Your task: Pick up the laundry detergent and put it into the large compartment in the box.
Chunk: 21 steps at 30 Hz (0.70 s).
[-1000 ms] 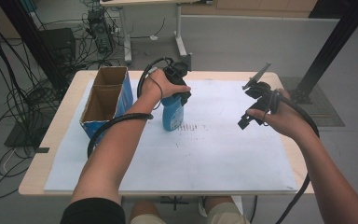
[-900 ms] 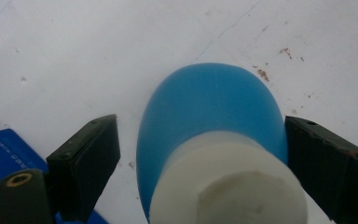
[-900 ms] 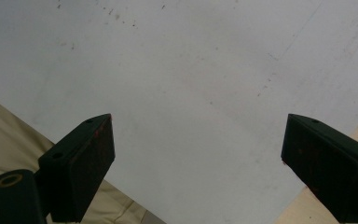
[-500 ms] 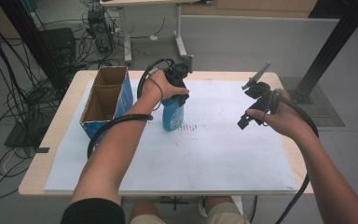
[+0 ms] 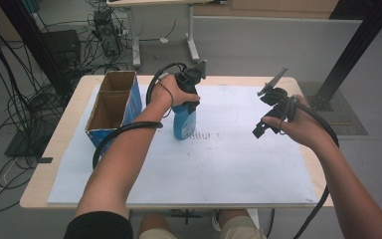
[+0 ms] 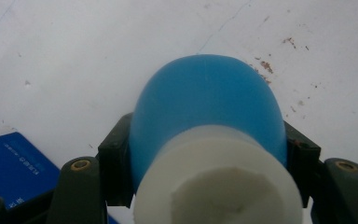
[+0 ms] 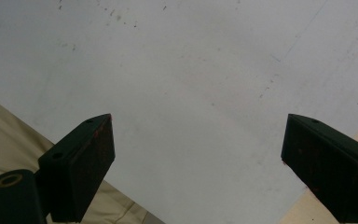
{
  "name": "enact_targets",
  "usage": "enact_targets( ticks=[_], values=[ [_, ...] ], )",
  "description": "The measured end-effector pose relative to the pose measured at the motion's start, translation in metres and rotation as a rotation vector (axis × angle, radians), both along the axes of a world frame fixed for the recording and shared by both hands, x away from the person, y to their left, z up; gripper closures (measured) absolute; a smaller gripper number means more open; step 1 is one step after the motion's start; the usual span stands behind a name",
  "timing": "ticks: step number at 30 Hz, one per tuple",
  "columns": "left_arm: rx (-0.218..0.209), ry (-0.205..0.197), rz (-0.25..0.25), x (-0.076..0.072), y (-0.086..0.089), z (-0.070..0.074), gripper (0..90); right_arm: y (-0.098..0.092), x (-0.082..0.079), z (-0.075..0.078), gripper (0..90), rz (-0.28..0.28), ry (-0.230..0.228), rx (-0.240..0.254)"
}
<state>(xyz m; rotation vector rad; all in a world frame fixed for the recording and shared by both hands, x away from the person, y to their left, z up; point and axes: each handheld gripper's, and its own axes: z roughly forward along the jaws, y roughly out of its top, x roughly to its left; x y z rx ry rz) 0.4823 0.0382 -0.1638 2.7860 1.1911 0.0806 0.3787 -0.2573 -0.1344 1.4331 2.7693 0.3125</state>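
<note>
blue bottle [image 6: 205, 107] shows white cap from left tool [image 6: 205, 163].

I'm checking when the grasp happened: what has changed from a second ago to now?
The left gripper has just been closing its jaws and now clamps the blue bottle near its white cap. Bottle, cardboard box and both hands stayed in place; the right gripper stays open over the table.

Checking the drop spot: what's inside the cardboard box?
The cardboard box is open on top, with two compartments. Bare brown walls and shadow show inside, with nothing visibly in it. The near wall hides part of the floor.
</note>
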Motion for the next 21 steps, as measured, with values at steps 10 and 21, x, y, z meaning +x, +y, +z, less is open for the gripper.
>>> enact_targets(
  ticks=[10, 21],
  values=[
    [0.004, 0.009, -0.003, 0.0022, -0.0007, 0.0005, 37.2, 0.0001, 0.0001, 0.0, 9.6, 0.001, 0.0, -0.002],
    [0.012, 0.016, 0.0, 0.0042, -0.0026, 0.0007, 37.4, 0.0007, 0.0007, -0.0015, 9.6, -0.002, 0.004, 0.001]
  ],
)
